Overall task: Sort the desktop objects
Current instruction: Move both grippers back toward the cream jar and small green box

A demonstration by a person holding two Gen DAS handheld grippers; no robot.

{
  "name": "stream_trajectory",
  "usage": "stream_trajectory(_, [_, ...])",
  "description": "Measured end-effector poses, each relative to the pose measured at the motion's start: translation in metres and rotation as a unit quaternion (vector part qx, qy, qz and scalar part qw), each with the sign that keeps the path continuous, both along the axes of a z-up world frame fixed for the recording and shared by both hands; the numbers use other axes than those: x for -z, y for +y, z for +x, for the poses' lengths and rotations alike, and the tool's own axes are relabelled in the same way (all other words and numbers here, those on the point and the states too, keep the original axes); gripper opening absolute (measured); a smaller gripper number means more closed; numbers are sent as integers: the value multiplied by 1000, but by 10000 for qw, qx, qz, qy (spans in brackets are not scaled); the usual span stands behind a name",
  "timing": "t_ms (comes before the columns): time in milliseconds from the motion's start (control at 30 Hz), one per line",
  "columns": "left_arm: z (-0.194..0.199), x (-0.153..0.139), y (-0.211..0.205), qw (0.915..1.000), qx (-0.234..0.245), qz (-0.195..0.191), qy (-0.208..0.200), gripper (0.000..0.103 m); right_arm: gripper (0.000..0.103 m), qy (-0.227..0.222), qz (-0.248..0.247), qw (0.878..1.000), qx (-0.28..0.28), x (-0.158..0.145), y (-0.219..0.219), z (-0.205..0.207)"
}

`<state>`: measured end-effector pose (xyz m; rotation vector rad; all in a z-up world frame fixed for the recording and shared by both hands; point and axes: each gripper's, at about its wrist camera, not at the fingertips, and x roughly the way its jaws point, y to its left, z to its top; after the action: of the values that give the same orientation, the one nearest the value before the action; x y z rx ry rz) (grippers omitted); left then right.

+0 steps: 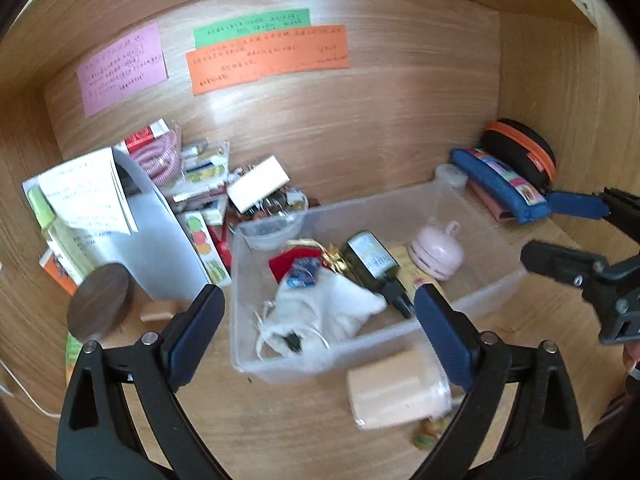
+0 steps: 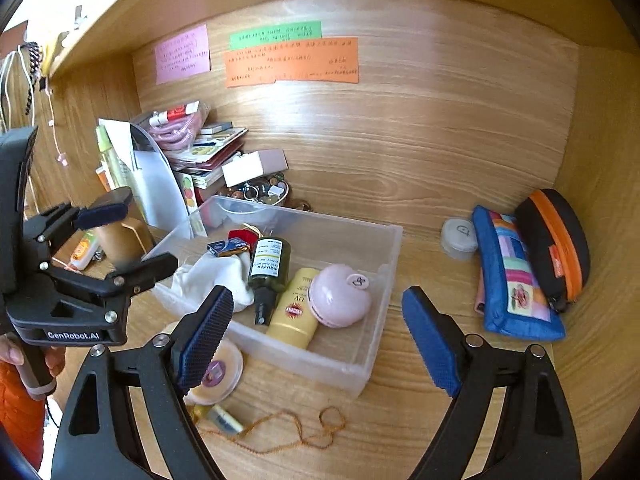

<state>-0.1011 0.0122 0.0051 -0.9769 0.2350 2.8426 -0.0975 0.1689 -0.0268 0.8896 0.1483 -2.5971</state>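
Round compact (image 2: 216, 372) just in front of clear bin (image 2: 384, 248), on tabletop (image 2: 400, 420).
Light, rigid, smooth-lidded, likely slippery; best gripped across rim edges. Left tongs (image 1: 320, 320) released, empty; right tongs (image 2: 316, 332) released, empty, above bin.

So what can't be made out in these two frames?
- Coloured notes on the back wall: writing too small and blurred, both views.
- Round container in front of the clear bin: partly behind the right claw finger; motion-blurred in the left view.
- White pouch: contents hidden by the cloth.
- Pink item under the blue pouch: only an edge shows.
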Motion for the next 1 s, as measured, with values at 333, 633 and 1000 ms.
stream_trajectory(333, [20,36,15,9991,21,60,-417,97,86,-111,-140,9998,30,16,17,32])
stream_trajectory(633, [24,52,16,9976,-55,315,-609,99,86,-180,-79,9998,-21,42,23,45])
stream_trajectory(1000, [20,59,17,9929,69,741,-928,99,76,-415,-208,9980,-437,65,11,42])
